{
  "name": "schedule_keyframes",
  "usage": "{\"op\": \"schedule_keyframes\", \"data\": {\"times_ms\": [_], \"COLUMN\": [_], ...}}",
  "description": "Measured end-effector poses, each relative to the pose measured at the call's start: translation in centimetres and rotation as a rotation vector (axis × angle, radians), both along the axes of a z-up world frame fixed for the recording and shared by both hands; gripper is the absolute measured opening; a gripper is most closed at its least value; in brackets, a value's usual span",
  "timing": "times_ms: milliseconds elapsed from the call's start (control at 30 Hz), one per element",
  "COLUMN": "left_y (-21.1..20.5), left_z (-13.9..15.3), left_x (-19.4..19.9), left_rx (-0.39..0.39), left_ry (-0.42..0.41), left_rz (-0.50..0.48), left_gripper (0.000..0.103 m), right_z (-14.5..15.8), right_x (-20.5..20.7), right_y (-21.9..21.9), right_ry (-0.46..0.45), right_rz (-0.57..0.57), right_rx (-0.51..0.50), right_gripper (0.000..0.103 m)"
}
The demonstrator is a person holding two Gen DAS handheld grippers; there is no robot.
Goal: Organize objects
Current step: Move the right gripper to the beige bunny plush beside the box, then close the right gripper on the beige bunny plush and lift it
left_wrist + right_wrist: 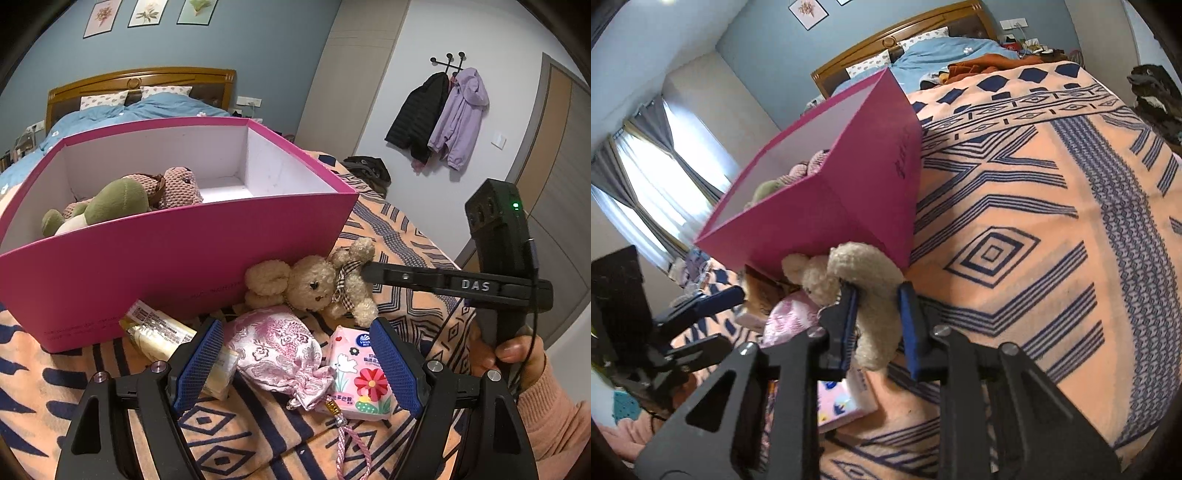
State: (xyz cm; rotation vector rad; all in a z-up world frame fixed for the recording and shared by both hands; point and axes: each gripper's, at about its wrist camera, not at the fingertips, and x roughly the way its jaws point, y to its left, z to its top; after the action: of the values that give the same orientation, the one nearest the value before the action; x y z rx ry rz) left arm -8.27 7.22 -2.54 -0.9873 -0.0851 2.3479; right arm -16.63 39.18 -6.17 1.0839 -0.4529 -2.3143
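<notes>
Presently right gripper jaws clamped on cream teddy bear lying on bed blanket against pink box; left gripper jaws wide, holding nothing.

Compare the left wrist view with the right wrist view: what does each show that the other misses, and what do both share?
Only the left wrist view shows the coats on the wall hooks, the cream tube and the box's white inside with a green and brown plush.

Only the right wrist view shows the curtained window and the right gripper, jaws shut on the bear.

Both show the pink box, bear, pouch, tissue pack, patterned blanket and headboard.
</notes>
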Motion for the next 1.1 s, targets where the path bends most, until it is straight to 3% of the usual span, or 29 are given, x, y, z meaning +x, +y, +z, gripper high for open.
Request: {"op": "schedule_keyframes", "data": {"times_ms": [100,167,267,300,333,400,433,600,667,833,1100], "left_y": [0.1,0.2,0.2,0.2,0.1,0.2,0.2,0.2,0.1,-0.1,0.3], "left_z": [0.0,0.0,0.0,0.0,0.0,0.1,0.1,0.1,0.1,0.1,0.8], "left_x": [0.1,0.1,0.2,0.2,0.2,0.1,0.1,0.0,0.0,0.0,1.5], "left_rx": [-0.001,-0.002,-0.002,0.0,0.0,-0.002,-0.001,-0.003,-0.001,0.022,0.069], "left_ry": [0.001,0.001,0.001,0.0,0.0,-0.001,-0.001,0.0,-0.001,-0.014,-0.014], "left_rz": [-0.006,-0.011,-0.009,-0.009,-0.009,-0.007,-0.008,-0.009,-0.009,-0.015,-0.09], "left_gripper": [0.083,0.083,0.083,0.083,0.083,0.083,0.083,0.083,0.083,0.083,0.083], "right_z": [0.4,0.5,0.4,0.2,0.2,0.2,0.3,-0.3,-0.8,-0.2,2.8], "right_x": [0.5,0.7,0.6,0.4,0.1,-0.5,-0.9,-2.7,-3.0,-1.8,1.6], "right_y": [0.4,0.3,-0.3,-0.2,0.0,0.1,-0.1,-1.1,-1.4,-0.9,0.3], "right_ry": [-0.005,-0.011,-0.004,-0.009,-0.006,0.011,0.017,0.0,-0.016,0.007,0.045], "right_rz": [0.004,0.019,-0.001,-0.002,-0.02,-0.044,-0.037,0.017,0.035,0.025,-0.001], "right_rx": [-0.038,-0.041,0.039,0.038,0.049,0.072,0.083,0.098,0.099,0.084,-0.055], "right_gripper": [0.009,0.009,0.012,0.023,0.039,0.058,0.058,0.058,0.039,0.025,0.025]}}
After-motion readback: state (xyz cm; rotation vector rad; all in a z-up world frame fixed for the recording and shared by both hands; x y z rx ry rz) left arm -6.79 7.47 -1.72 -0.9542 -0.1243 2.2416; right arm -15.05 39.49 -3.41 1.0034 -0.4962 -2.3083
